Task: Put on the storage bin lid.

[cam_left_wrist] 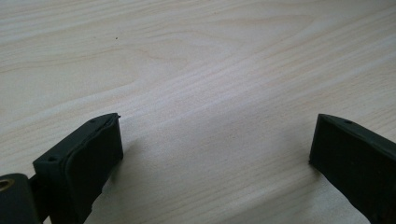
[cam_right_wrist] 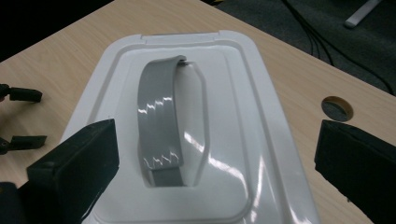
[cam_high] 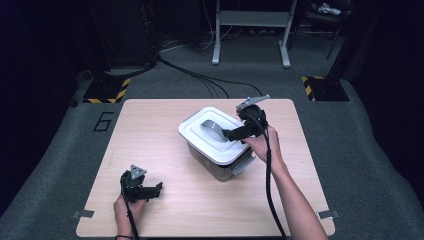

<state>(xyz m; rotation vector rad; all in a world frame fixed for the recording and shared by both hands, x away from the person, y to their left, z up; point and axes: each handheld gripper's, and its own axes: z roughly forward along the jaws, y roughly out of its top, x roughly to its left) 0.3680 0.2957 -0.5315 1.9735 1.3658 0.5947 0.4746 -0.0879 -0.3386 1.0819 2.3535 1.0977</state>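
High view: the lidded storage box (cam_high: 220,142) sits mid-table (cam_high: 165,210), long axis running diagonally from far left to near right. Its white lid (cam_high: 197,131) is on, hiding the contents. The right gripper (cam_high: 231,134) hovers over the grey handle (cam_high: 212,130).

Left gripper view: the left gripper (cam_left_wrist: 215,140) gapes wide over bare table, empty.

Right gripper view: the handle lies flat in the lid's recess between spread, empty jaws.

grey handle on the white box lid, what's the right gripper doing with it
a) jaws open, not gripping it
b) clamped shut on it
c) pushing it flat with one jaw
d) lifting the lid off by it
a: in the right gripper view the right gripper has its jaws spread wide, clear of the grey handle, and the lid sits on the box.
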